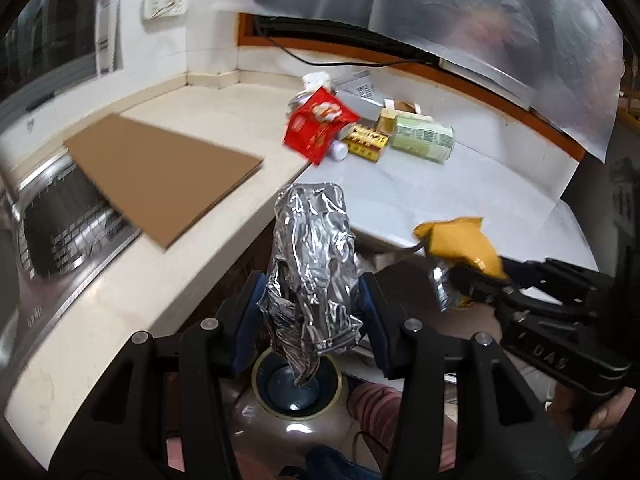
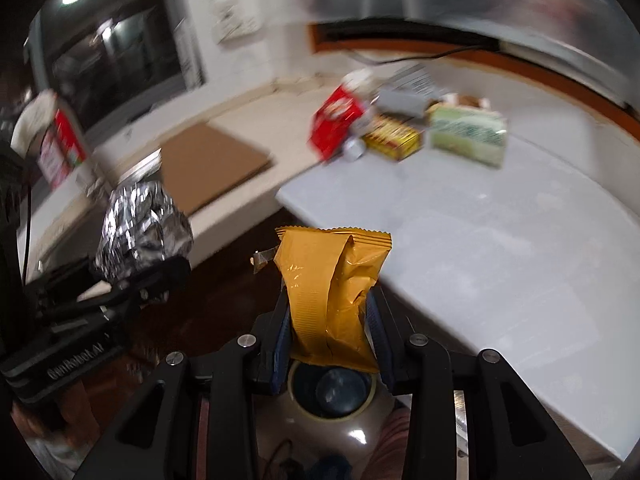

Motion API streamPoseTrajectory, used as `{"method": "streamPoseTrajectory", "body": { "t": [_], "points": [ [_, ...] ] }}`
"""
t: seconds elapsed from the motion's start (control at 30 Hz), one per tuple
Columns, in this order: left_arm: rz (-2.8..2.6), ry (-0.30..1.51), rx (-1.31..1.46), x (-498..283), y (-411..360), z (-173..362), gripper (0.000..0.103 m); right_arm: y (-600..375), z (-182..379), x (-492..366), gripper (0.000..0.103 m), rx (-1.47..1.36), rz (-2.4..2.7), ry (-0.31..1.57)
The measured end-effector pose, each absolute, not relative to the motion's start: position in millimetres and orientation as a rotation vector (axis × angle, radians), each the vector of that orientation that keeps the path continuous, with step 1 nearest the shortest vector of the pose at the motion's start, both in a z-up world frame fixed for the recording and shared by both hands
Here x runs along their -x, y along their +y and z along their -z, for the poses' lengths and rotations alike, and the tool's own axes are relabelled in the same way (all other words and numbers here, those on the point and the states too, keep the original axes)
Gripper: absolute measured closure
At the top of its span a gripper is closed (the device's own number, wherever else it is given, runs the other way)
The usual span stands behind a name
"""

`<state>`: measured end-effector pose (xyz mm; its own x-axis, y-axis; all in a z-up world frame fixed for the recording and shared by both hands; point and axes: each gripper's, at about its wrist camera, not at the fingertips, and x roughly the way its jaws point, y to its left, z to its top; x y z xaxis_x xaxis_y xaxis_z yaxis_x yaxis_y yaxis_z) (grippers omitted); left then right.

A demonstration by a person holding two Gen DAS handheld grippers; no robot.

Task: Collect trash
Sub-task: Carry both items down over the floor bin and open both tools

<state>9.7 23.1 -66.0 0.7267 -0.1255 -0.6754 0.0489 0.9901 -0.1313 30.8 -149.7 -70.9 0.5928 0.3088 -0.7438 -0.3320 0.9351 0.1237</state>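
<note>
Two pieces of trash are held off the counter, one in each tool. The left gripper [image 1: 310, 316] is clamped on a crumpled silver foil wrapper [image 1: 312, 264], whose body rises above the blue finger pads [image 1: 250, 312] while its twisted tail hangs down between them. Directly beneath that tail sits a round bin with a dark blue liner and a tan rim [image 1: 297, 384], on the floor below the counter edge. The right gripper [image 2: 330, 340] pinches a glossy mustard-yellow snack packet [image 2: 330, 292] by its lower end, the crimped top edge standing upright above the pads; the same bin shows just under this packet too. In the left wrist view the right gripper comes in from the right, near the foil wrapper but apart from it.

More trash lies on the white countertop [image 1: 420, 184], well away from both grippers: a red snack bag [image 1: 318, 124], a flat yellow-and-red box [image 1: 366, 142], a pale green can on its side [image 1: 424, 138] and a small cream carton [image 1: 388, 118], clustered together. A brown cardboard sheet [image 1: 160, 172] lies on the beige counter to the left, partly overhanging a stainless steel sink [image 1: 60, 232].
</note>
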Motion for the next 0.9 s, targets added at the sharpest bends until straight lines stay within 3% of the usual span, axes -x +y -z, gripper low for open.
{"method": "streamPoseTrajectory", "body": {
  "t": [0.33,0.63,0.9],
  "points": [
    [0.112,0.882,0.128,6,42,165,0.059,-106,181,-27,0.067,0.186,-0.434,1.02],
    [0.098,1.073,0.032,-24,24,279,0.059,-110,290,-63,0.067,0.157,-0.41,1.216],
    [0.087,1.16,0.041,-55,32,349,0.059,-103,367,-96,0.067,0.186,-0.399,1.324]
  ]
}}
